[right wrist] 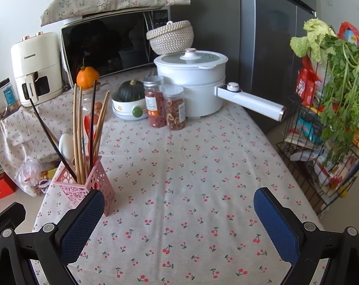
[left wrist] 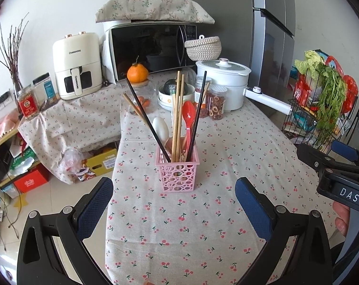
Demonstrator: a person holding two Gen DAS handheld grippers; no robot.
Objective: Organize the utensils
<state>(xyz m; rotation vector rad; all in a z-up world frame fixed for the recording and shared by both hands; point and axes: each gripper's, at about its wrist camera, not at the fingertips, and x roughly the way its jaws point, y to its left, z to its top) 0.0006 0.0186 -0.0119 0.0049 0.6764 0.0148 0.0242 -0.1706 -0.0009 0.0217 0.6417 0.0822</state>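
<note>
My left gripper (left wrist: 174, 201) released, empty; right gripper (right wrist: 179, 210) same. Basket (left wrist: 177, 174) mid-frame on desk (left wrist: 203, 232), holding chopsticks (left wrist: 178, 109), spoons (left wrist: 188, 116).

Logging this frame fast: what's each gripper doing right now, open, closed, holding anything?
Left gripper: open, holding nothing, pointed at the pink utensil basket.
Right gripper: open, holding nothing, over the tablecloth.

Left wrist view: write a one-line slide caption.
Open left gripper faces a pink basket holding chopsticks and spoons on the cherry-print tablecloth.
</note>
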